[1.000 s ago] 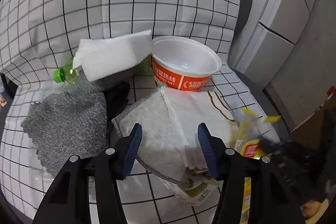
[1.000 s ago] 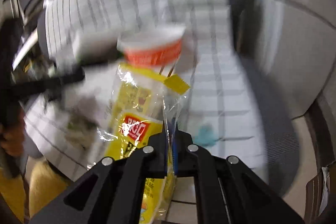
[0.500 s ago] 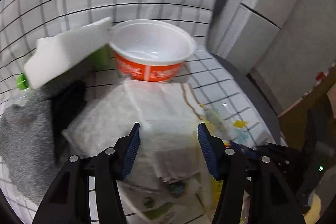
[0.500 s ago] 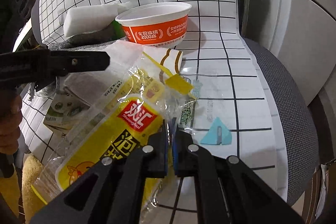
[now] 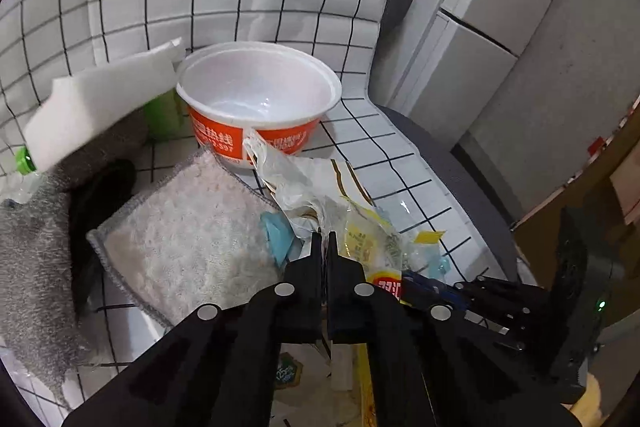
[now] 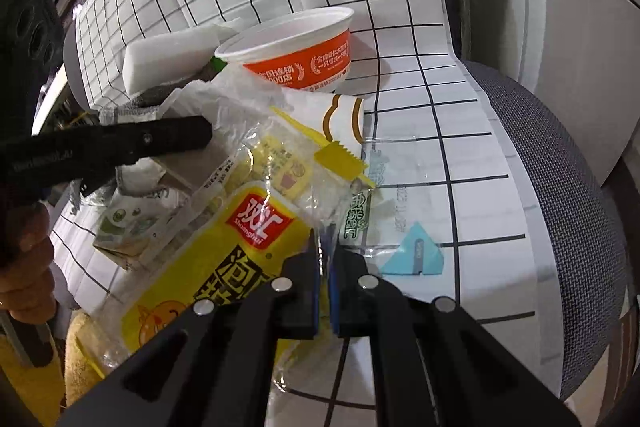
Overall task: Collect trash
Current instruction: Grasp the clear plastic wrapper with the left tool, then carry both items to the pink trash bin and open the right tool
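Observation:
My left gripper point(image 5: 324, 241) has its jaws closing tight on a crumpled white plastic wrapper point(image 5: 288, 179) that rises from the pile in front of the orange and white noodle bowl point(image 5: 260, 107). My right gripper point(image 6: 325, 251) is shut on the edge of a clear and yellow snack bag point(image 6: 240, 227), which hangs to its left. In the right wrist view the left gripper point(image 6: 200, 137) reaches in from the left, just above that bag, with a hand point(image 6: 24, 267) behind it. The bowl point(image 6: 296, 63) stands empty and upright on the checked seat cover point(image 6: 440, 155).
A pale cloth point(image 5: 188, 239), a dark grey towel point(image 5: 28, 267), a white foam block point(image 5: 100, 107) and a green bottle cap point(image 5: 24, 161) lie left of the bowl. A blue triangular scrap point(image 6: 414, 251), a clear film and a white cup sleeve point(image 6: 340, 119) lie on the seat. Cabinets point(image 5: 480, 27) stand to the right.
The left gripper's jaws went from wide open to shut on the white wrapper, lifting it off the pale cloth. The right gripper kept its hold on the yellow bag and barely moved.

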Motion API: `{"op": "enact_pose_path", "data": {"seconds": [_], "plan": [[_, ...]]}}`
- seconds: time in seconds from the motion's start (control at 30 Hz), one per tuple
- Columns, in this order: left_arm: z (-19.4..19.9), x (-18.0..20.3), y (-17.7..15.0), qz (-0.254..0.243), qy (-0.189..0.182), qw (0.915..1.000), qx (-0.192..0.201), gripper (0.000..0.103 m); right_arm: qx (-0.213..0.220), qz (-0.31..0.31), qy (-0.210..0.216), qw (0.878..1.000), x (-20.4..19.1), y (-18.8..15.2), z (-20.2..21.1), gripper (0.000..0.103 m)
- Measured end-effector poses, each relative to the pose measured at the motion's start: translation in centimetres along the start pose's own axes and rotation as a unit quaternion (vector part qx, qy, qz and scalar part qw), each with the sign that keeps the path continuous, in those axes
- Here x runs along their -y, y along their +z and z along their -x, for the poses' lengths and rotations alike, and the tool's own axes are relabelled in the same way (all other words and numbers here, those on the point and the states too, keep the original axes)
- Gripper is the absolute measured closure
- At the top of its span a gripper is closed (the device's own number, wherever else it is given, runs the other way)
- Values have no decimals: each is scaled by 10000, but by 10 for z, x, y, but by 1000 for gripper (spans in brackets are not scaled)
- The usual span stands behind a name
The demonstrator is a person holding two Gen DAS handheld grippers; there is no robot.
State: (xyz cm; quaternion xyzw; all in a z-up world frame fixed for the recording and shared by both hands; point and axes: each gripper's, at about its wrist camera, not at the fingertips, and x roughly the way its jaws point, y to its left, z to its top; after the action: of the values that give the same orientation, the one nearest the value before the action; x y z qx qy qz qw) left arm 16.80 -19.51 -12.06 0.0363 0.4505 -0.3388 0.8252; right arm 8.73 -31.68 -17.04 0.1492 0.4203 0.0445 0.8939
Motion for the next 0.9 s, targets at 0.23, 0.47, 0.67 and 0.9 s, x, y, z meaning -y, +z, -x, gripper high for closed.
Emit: {"op": "enact_pose_path", "data": {"seconds": [0.23, 0.47, 0.67, 0.9], "plan": [[67, 2, 0, -73, -151, 9959, 892, 102, 796, -378, 530, 9947, 6, 1, 60, 99], [143, 24, -26, -323, -153, 9847, 1706, 102, 1562, -340, 325, 9866, 1, -8, 154, 99], [169, 49, -71, -499, -192, 9763, 2096, 102, 2007, -250, -942, 9748, 11, -49, 223, 99], [154, 69, -120, -617, -555, 9767, 1977, 102, 1539, -355, -2263, 9612, 48, -113, 229, 99]]}}
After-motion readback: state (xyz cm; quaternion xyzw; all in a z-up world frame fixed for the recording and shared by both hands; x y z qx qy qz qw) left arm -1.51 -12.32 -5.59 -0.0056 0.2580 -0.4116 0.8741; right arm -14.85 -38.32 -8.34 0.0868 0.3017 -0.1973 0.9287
